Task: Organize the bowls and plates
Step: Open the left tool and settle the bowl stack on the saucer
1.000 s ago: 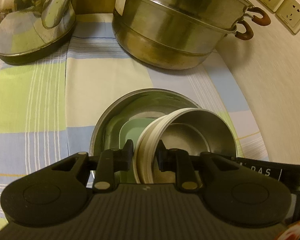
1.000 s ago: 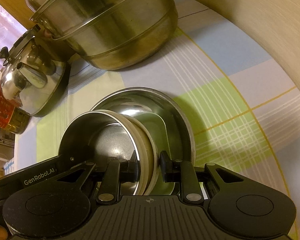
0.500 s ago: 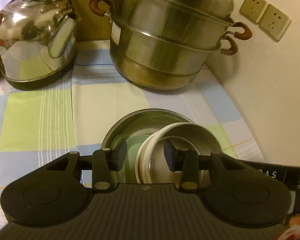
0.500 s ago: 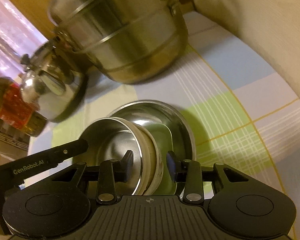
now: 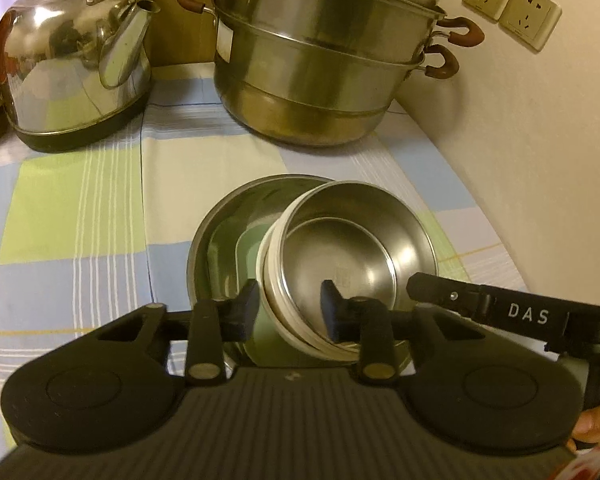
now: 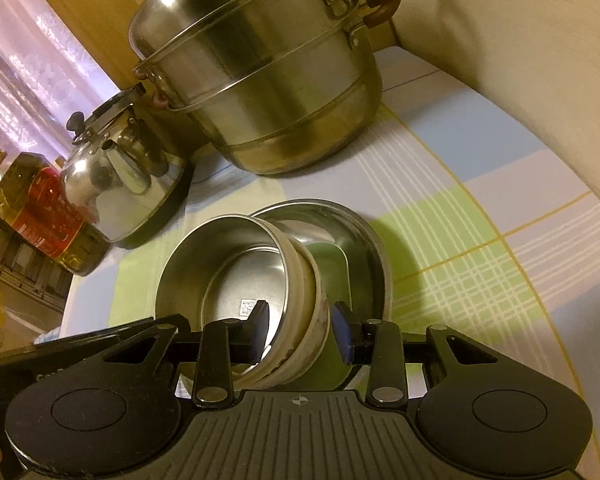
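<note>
Left gripper (image 5: pixel 289 310) straddles the near rim of a steel bowl with a cream outer wall (image 5: pixel 360 248). 1 black finger stands just outside the wall and the other inside the bowl. Its jaws have just been closing on that wall, yet a gap shows between the inner pad and the steel, so they are loose around it, not clamped. The bowl sits tilted inside a wide steel basin (image 5: pixel 220 220), on top of a pale green square plate (image 5: pixel 248 252) lying in that basin. Farther back on the checked tablecloth (image 5: pixel 80 200) stand a 2-tier steel steamer pot (image 5: pixel 320 60) and a shiny kettle (image 5: pixel 72 72), and 2 wall sockets (image 5: pixel 512 12) sit on the wall at the right.

From the other wrist, the right gripper (image 6: pixel 300 330) spans the opposite side of the same bowl's rim. 1 finger is inside and 1 against the cream wall. These jaws too have just been closing with the wall between them, and thin slivers of space remain at both pads, so they look slack. The basin's rim and the green plate show behind the bowl. A red-labelled oil bottle (image 6: pixel 36 208) stands left of the kettle.
</note>
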Demonstrator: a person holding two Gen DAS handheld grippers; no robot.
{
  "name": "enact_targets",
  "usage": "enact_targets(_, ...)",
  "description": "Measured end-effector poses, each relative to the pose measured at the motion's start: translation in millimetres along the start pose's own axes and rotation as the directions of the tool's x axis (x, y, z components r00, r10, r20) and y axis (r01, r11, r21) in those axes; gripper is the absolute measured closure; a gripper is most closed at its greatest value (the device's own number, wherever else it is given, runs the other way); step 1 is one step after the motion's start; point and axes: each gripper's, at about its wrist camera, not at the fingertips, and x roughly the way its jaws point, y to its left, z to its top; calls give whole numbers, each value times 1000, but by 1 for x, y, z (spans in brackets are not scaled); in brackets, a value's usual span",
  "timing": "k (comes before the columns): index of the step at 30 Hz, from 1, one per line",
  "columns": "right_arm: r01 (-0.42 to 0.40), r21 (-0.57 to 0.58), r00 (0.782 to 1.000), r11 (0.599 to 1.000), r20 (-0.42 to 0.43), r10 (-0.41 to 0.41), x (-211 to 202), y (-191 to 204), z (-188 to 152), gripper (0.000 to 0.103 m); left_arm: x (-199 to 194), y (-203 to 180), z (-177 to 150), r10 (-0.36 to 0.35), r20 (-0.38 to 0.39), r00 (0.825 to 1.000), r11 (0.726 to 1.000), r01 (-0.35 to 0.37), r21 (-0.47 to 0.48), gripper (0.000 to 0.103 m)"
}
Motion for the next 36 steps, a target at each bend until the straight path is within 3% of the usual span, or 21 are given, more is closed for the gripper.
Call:
enact_targets(4, -14, 7, 1000, 1000, -4, 14, 0, 2, 2, 87, 1, 0, 0, -2, -6, 1000, 1000, 2, -7, 83)
enact_targets(9, 7, 29, 1000, 1000, -20, -6, 1, 5, 5, 90, 1, 2, 2, 4, -22, 1000, 1000, -4, -10, 89)
enact_targets(24, 33, 220, 990, 975, -141, -2, 0, -4, 26, 91, -3, 2, 10, -23, -22, 999, 1000, 23, -17, 88)
enact_targets(36, 50, 226, 985, 973, -169, -11, 3, -3, 30, 91, 0, 4, 10, -18, -32, 999, 1000, 17, -21, 88)
